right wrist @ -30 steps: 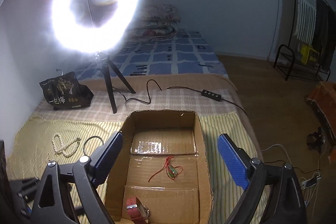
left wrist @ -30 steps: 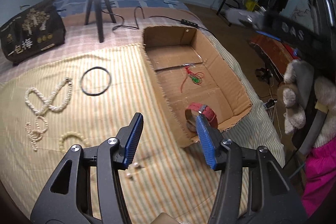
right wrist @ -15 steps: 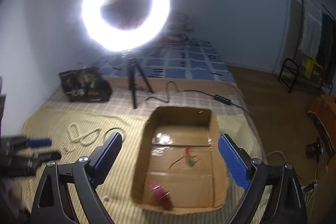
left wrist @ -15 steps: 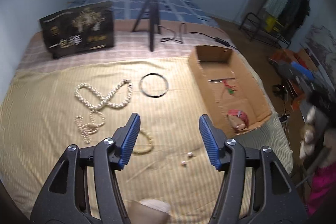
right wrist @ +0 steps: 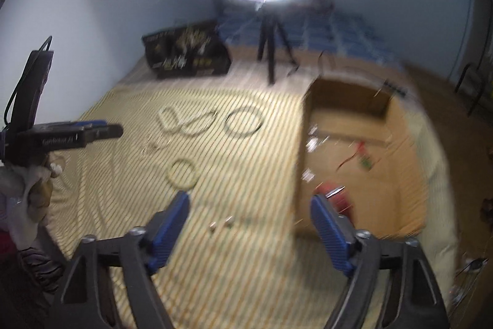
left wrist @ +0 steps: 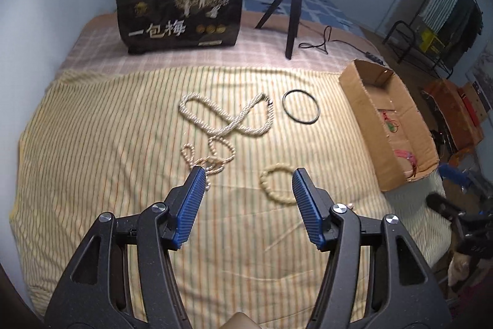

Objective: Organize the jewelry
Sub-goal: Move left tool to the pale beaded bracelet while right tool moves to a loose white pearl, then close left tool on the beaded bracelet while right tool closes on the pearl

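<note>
A: Jewelry spread on the striped bedspread (left wrist: pixel 92 144). Twisted pearl rope necklace (left wrist: pixel 228 116) in a figure-eight loop at centre; thin black bangle (left wrist: pixel 301 110) just right of it, apart. Smaller beaded strand (left wrist: pixel 212 156) below the rope, cream bead bracelet (left wrist: pixel 277 184) nearer the camera.

B: Left gripper (left wrist: pixel 248 202)?

A: Blue fingers (left wrist: pixel 192 202) spread, nothing between them. Over the bedspread, framing the cream bracelet and the end of the small strand; touching neither, as far as I can tell.

B: Right gripper (right wrist: pixel 249 222)?

A: Right view is blurred. Fingers spread and empty; the jaws have just been closing somewhat. Two tiny pale items (right wrist: pixel 220 224) lie on the cloth between them, too small to identify.

B: Anything in the box?

A: Cardboard box (left wrist: pixel 366 113) at the right edge of the bed. Inside: a red-corded piece (left wrist: pixel 391 122) with green, and a red band (right wrist: pixel 336 196) at the near end.

B: Background?

A: Ring light on a tripod (left wrist: pixel 291 14), black printed bag (left wrist: pixel 181 17) standing behind the cloth.
</note>
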The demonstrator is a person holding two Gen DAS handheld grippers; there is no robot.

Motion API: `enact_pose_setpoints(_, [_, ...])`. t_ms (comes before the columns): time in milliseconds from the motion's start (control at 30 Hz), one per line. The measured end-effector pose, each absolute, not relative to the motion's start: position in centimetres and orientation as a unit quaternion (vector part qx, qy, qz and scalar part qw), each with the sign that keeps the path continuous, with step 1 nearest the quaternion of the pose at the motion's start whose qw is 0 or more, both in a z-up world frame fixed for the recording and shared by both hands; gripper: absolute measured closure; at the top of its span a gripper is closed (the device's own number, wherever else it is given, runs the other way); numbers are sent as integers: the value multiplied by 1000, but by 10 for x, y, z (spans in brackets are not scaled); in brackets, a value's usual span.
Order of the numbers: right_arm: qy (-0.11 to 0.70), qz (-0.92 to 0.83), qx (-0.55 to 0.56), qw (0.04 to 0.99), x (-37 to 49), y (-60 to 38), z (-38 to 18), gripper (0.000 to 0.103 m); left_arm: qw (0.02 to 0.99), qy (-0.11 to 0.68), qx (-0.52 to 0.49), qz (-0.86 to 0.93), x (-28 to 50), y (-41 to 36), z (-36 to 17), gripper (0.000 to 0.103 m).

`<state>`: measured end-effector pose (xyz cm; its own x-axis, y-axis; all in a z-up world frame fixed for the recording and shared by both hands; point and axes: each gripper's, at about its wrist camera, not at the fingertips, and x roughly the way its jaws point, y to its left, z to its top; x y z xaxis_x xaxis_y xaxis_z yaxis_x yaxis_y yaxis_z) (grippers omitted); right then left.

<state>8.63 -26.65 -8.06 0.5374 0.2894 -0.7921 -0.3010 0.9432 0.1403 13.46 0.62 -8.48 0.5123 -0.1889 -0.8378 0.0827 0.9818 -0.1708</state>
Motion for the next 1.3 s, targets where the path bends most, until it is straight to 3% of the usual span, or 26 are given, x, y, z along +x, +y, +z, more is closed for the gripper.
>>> enact_pose_setpoints(233, [527,181,34,830,100,-252,-129,62,847,518,-75,-90,140,10,-112,47])
enact_pose_setpoints(367, [557,170,59,811,110,-249,-149,71,830,540,-96,-102,149,4,-127,56])
enact_pose_setpoints(467, [574,163,71,799,117,-244,-159,74,818,555,-105,-105,156,-2,-138,64])
enact_pose_setpoints(667, [592,145,82,789,129,-236,-173,79,803,576,-115,-104,167,-10,-156,67])
enact_pose_setpoints(1300, [598,124,45,790,142,-226,-185,86,792,591,-120,-92,186,-14,-181,68])
